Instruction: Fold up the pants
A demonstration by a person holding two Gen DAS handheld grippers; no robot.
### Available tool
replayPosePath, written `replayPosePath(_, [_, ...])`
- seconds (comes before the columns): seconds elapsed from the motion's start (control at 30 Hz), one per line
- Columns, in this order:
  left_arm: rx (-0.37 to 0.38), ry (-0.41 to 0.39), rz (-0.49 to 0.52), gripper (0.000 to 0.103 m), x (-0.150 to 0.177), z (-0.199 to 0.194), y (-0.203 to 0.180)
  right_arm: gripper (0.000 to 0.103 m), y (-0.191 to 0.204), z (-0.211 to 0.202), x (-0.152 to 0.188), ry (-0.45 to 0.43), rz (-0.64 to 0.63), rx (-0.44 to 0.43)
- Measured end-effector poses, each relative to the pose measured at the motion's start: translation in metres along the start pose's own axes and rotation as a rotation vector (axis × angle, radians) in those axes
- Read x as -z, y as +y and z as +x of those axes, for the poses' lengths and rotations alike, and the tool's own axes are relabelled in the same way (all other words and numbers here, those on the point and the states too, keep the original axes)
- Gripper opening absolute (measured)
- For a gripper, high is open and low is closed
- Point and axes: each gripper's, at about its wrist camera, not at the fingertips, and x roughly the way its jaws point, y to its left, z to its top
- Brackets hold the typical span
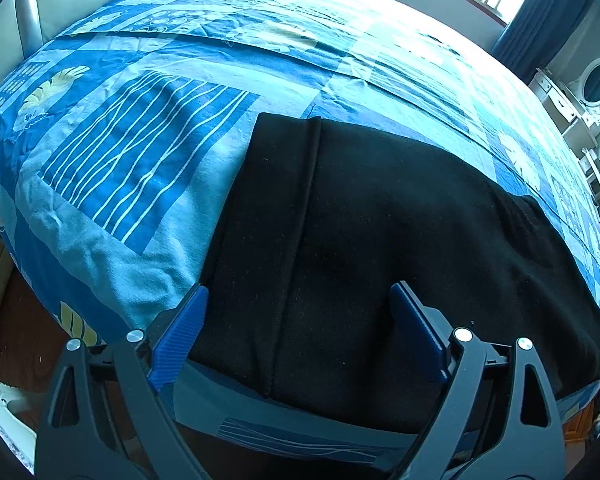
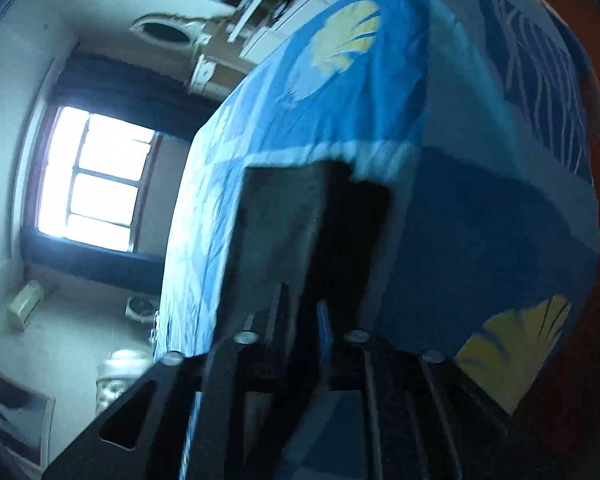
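Pants (image 1: 380,240) flat on bedspread (image 1: 140,140), beneath wide-spread left hand-held gripper (image 1: 300,312)

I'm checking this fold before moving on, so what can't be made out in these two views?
- Black pants: left wrist view, near edge hidden behind the left gripper.
- Right gripper: right wrist view is motion-blurred; whether its fingers pinch the pants' cloth is unclear.
- Bedspread: both views cut it off at the frame edge.
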Motion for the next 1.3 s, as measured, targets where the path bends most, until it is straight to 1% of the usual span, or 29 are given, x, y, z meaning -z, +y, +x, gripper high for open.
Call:
replayPosePath(0.03, [0.002, -0.001, 0.001, 0.091, 0.000, 0.000, 0.000, 0.036, 0.006, 0.000, 0.008, 0.012, -0.006, -0.017])
replayPosePath(0.07, [0.001, -0.001, 0.001, 0.091, 0.000, 0.000, 0.000, 0.036, 0.011, 0.002, 0.014, 0.029, -0.012, -0.030])
replayPosePath(0.2, [0.007, -0.005, 0.006, 0.091, 0.002, -0.001, 0.000, 0.036, 0.032, 0.021, 0.054, 0.150, -0.058, -0.053])
replayPosePath(0.37, [0.005, -0.004, 0.017, 0.091, 0.002, -0.001, -0.001, 0.036, 0.060, 0.053, 0.126, 0.346, -0.114, -0.088])
replayPosePath(0.4, [0.005, -0.003, 0.016, 0.091, 0.003, -0.001, -0.001, 0.036, 0.064, 0.056, 0.138, 0.373, -0.124, -0.092])
replayPosePath(0.43, [0.006, -0.003, 0.016, 0.091, 0.002, -0.001, -0.001, 0.036, 0.071, 0.064, 0.155, 0.421, -0.141, -0.096])
replayPosePath(0.5, [0.005, -0.001, 0.015, 0.091, 0.002, -0.001, -0.001, 0.036, 0.078, 0.074, 0.173, 0.476, -0.154, -0.106])
replayPosePath(0.57, [0.003, 0.001, 0.015, 0.091, 0.002, -0.001, -0.001, 0.036, 0.086, 0.080, 0.187, 0.494, -0.177, -0.108])
replayPosePath(0.67, [0.002, 0.005, 0.013, 0.091, 0.001, -0.001, -0.001, 0.034, 0.100, 0.081, 0.196, 0.510, -0.245, -0.098])
replayPosePath(0.7, [0.001, 0.005, 0.014, 0.091, 0.001, -0.001, -0.001, 0.026, 0.103, 0.081, 0.197, 0.513, -0.258, -0.100])
replayPosePath(0.73, [0.001, 0.005, 0.015, 0.091, 0.001, -0.001, -0.001, 0.014, 0.106, 0.081, 0.198, 0.522, -0.267, -0.105])
replayPosePath(0.8, [0.000, 0.007, 0.017, 0.091, 0.000, -0.001, 0.000, 0.008, 0.110, 0.079, 0.197, 0.527, -0.278, -0.107])
replayPosePath(0.93, [-0.004, 0.012, 0.010, 0.091, 0.000, -0.001, 0.002, 0.006, 0.114, 0.071, 0.204, 0.530, -0.287, -0.115])
replayPosePath(1.03, [-0.002, 0.014, 0.010, 0.091, 0.001, -0.001, 0.002, 0.006, 0.106, 0.073, 0.208, 0.543, -0.275, -0.096])
replayPosePath(1.07, [-0.005, 0.013, 0.012, 0.091, 0.001, 0.000, 0.002, 0.007, 0.103, 0.076, 0.210, 0.545, -0.266, -0.096])
replayPosePath(1.1, [-0.007, 0.013, 0.012, 0.091, 0.001, 0.000, 0.002, 0.011, 0.100, 0.076, 0.212, 0.546, -0.254, -0.103])
replayPosePath(1.17, [-0.007, 0.013, 0.011, 0.091, 0.001, 0.000, 0.002, 0.015, 0.097, 0.073, 0.212, 0.537, -0.229, -0.126])
replayPosePath(1.2, [-0.007, 0.014, 0.011, 0.091, 0.001, 0.000, 0.002, 0.023, 0.099, 0.073, 0.215, 0.544, -0.229, -0.148])
replayPosePath(1.23, [-0.006, 0.014, 0.011, 0.091, 0.001, 0.000, 0.002, 0.033, 0.106, 0.073, 0.220, 0.550, -0.246, -0.168])
replayPosePath(1.3, [-0.007, 0.014, 0.010, 0.091, 0.001, 0.000, 0.002, 0.043, 0.117, 0.073, 0.230, 0.560, -0.278, -0.194])
